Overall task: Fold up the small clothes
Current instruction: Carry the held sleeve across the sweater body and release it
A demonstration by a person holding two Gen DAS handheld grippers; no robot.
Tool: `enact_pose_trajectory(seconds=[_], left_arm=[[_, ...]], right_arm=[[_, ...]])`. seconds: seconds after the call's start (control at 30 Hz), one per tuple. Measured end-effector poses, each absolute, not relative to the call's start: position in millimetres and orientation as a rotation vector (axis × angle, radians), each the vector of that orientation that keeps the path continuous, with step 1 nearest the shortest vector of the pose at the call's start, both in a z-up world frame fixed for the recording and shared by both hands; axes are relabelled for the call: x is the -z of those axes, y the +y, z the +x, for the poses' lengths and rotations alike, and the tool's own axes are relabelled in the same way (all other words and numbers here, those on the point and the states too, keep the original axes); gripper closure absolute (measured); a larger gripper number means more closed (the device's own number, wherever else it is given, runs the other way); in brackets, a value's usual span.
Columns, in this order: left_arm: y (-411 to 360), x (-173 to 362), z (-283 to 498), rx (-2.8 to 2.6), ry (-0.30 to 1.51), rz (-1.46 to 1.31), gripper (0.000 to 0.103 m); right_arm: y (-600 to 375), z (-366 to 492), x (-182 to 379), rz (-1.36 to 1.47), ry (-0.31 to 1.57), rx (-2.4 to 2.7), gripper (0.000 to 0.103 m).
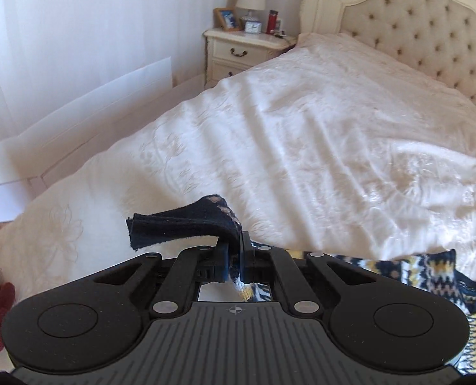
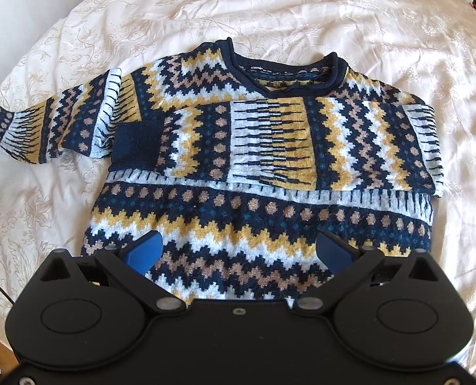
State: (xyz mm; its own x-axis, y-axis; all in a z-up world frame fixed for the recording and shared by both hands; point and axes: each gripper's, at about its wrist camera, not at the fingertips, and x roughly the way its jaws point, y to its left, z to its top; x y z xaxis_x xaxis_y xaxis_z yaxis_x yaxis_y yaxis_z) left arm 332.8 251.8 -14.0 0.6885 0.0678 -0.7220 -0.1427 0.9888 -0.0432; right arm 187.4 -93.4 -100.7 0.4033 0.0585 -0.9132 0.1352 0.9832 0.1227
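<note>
On quilted bed (image 2: 398, 32) | left tool (image 1: 234, 250) pinches knit sweater (image 2: 238, 147) cuff | right tool (image 2: 238, 250) spread

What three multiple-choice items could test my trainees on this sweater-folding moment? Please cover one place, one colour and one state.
1. Where does the patterned sweater lie?
A. on the nightstand
B. on the white bedspread
C. on the floor

2. What colour is the cuff of the sleeve folded across the chest?
A. navy
B. red
C. green

3. How do the grippers stand?
A. both open
B. both shut
C. left gripper shut on the sleeve cuff, right gripper open

Answers: 1 B, bedspread shows all around the sweater. 2 A, the cuff is plain navy. 3 C, cloth is pinched between the left fingers; the right fingers stand wide apart.
</note>
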Motion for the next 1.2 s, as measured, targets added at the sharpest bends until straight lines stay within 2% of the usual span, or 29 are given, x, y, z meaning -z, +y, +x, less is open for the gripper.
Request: enact_pose_trajectory(seconds=[0.2,0.5,0.9,1.2], left_arm=[[170,-34,318,-0.009,0.771,-0.047,0.098],[28,-51,297,0.213,0.762,-0.031,0.098],[-129,8,263,0.444,0.865,0.06,0.098],[-188,53,233,0.5,0.942,0.144,0.095]], right_arm=[[-129,174,102,0.217,1.142,0.023,0.001],[-199,143,103,0.301,1.091,0.04,0.001],[-281,97,118,0.381,1.078,0.118,0.001],[-304,81,133,0.418,1.108,0.158,0.001]])
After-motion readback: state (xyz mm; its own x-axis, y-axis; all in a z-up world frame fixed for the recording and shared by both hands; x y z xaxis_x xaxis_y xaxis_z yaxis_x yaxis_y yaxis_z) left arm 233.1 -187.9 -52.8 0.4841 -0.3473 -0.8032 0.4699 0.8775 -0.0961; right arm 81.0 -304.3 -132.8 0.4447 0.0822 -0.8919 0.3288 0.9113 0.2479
